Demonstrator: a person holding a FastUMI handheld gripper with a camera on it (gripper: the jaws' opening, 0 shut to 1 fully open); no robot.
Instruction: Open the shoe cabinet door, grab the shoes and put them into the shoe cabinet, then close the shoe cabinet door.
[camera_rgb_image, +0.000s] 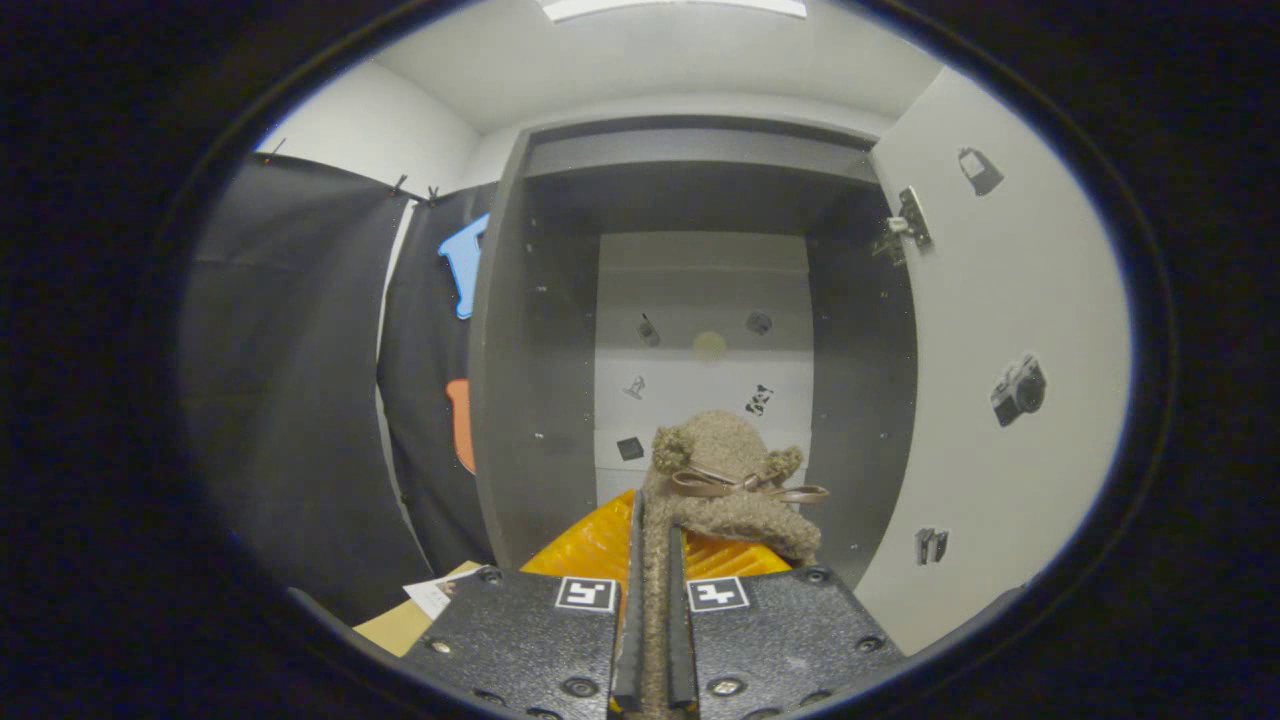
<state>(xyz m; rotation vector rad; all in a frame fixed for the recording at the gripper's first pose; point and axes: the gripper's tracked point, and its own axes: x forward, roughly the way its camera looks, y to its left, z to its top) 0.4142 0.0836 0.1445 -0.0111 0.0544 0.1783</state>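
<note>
My gripper (655, 560) is shut on a fuzzy brown shoe (735, 480) with a thin brown bow; its edge is pinched between both fingers. The shoe hangs just ahead of the fingers, in front of the open shoe cabinet (700, 300). The cabinet is dark grey inside with a pale back panel carrying small stickers. Its white door (1000, 380) is swung open to the right of the shoe. An orange ribbed mat (600, 545) lies on the cabinet floor under the shoe.
Black cloth wall (300, 400) hangs left of the cabinet. A cardboard piece and a paper card (430, 600) lie low beside the left finger. The door carries a hinge (905, 230) and small stickers.
</note>
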